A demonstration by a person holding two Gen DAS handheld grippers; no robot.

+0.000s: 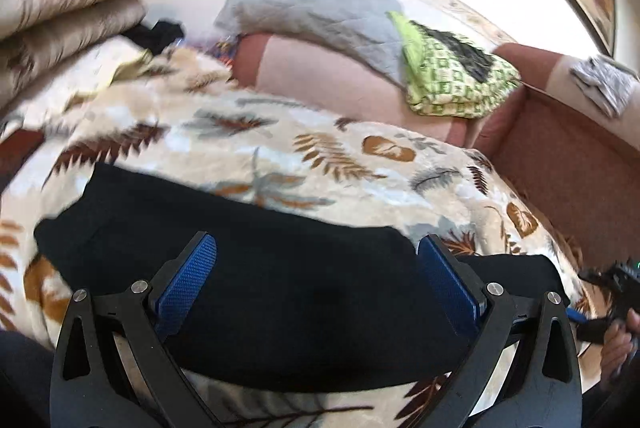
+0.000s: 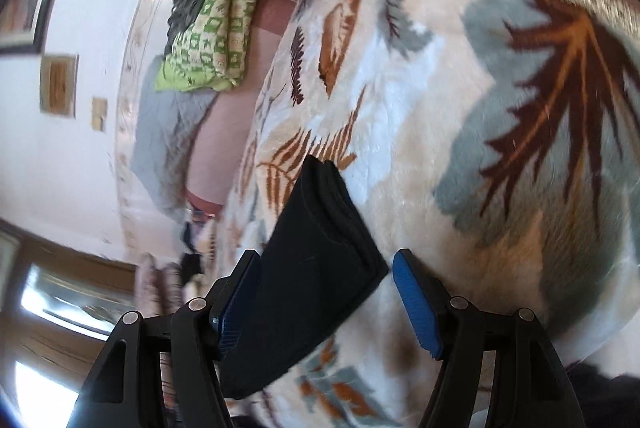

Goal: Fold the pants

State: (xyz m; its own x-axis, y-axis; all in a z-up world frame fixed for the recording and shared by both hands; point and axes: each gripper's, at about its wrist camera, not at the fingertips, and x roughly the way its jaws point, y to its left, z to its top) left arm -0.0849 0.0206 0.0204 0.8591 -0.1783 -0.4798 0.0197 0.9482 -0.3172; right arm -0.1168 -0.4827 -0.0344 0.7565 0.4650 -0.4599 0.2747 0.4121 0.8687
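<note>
The black pants (image 1: 248,260) lie folded on a cream blanket with a leaf print (image 1: 280,132). My left gripper (image 1: 316,248) is open just above them, its blue pads (image 1: 188,276) spread wide over the fabric. In the right wrist view the pants (image 2: 312,268) show as a folded black wedge with stacked edges. My right gripper (image 2: 326,266) is open, with the pants' end between its pads (image 2: 416,304) but not pinched. The right gripper also shows at the right edge of the left wrist view (image 1: 612,292).
The leaf-print blanket (image 2: 460,108) covers a pinkish-brown sofa (image 1: 560,156). A folded green patterned cloth (image 1: 452,68) and a grey quilted cloth (image 1: 316,8) lie on the sofa back. A folded beige blanket (image 1: 68,4) and another dark garment (image 1: 156,34) lie at the far left.
</note>
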